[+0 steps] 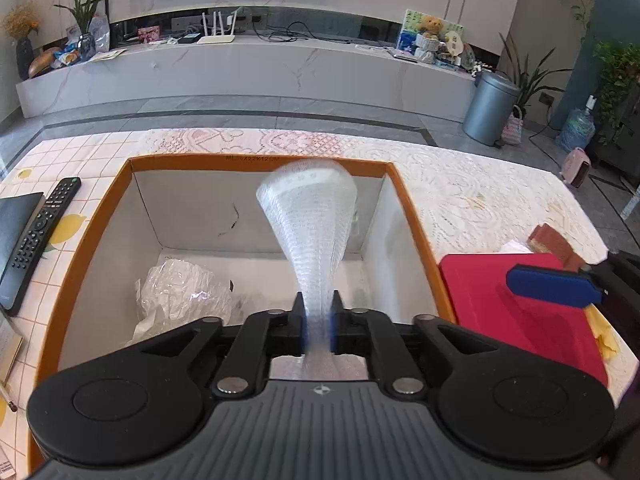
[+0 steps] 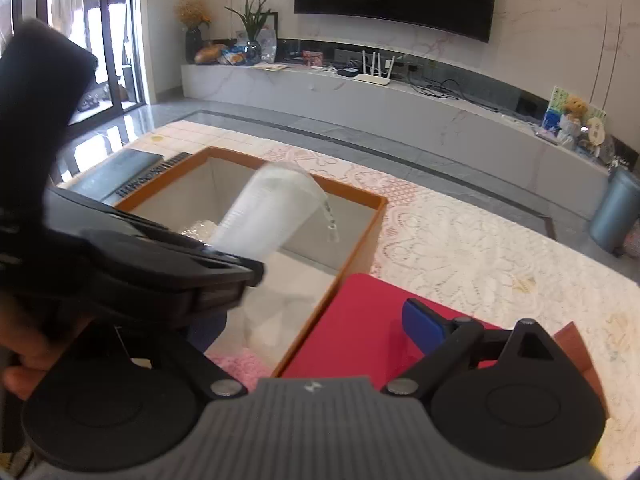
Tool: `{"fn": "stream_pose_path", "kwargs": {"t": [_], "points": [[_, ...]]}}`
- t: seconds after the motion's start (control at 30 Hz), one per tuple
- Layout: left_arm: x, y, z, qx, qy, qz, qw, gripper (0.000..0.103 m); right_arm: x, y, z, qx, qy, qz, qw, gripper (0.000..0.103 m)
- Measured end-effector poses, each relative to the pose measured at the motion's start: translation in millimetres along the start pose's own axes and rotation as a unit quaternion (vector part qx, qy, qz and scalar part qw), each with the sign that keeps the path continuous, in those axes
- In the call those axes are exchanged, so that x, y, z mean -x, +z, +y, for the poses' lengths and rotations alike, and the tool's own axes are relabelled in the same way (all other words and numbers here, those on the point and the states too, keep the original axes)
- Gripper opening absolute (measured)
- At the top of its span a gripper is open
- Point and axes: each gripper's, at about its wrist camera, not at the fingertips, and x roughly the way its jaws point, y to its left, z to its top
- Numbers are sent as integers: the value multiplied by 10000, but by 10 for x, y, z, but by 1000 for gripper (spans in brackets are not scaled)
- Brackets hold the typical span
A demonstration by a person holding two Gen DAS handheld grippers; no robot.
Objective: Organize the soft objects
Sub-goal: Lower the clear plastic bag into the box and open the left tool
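My left gripper (image 1: 318, 312) is shut on a white foam net sleeve (image 1: 310, 220) and holds it over the orange-rimmed open box (image 1: 92, 232). The sleeve fans out above the box's white inside. A crumpled clear plastic bag (image 1: 180, 296) lies on the box floor at the left. In the right wrist view the left gripper (image 2: 240, 276) with the sleeve (image 2: 268, 216) hangs over the box (image 2: 360, 248). My right gripper is open over a red lid (image 2: 360, 328); only its right blue finger (image 2: 424, 326) shows, the left one is hidden behind the left gripper.
A TV remote (image 1: 44, 224) and a dark flat device (image 1: 16, 236) lie left of the box. The red lid (image 1: 512, 304) sits right of the box on a lace tablecloth (image 1: 480, 200). A brown object (image 1: 554, 242) lies behind the lid.
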Motion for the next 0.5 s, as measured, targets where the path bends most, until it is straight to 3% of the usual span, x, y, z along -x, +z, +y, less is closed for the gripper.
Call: {"fn": "stream_pose_path", "kwargs": {"t": [0.03, 0.13, 0.17, 0.2, 0.37, 0.5], "points": [[-10, 2, -2, -28, 7, 8, 10000, 21, -7, -1, 11, 18, 28, -2, 10000, 93], [-11, 12, -15, -133, -28, -11, 9999, 54, -23, -5, 40, 85, 29, 13, 10000, 93], [-2, 9, -19, -143, -50, -12, 9999, 78, -33, -13, 41, 81, 12, 35, 10000, 92], [7, -1, -27, -159, -72, -47, 9998, 92, -46, -14, 35, 59, -9, 56, 10000, 92], [146, -27, -60, -202, 158, -519, 9983, 92, -52, -4, 26, -14, -21, 64, 10000, 92], [205, -9, -38, -158, 182, -521, 9984, 92, -33, 7, 33, -99, 105, 58, 9999, 92]]}}
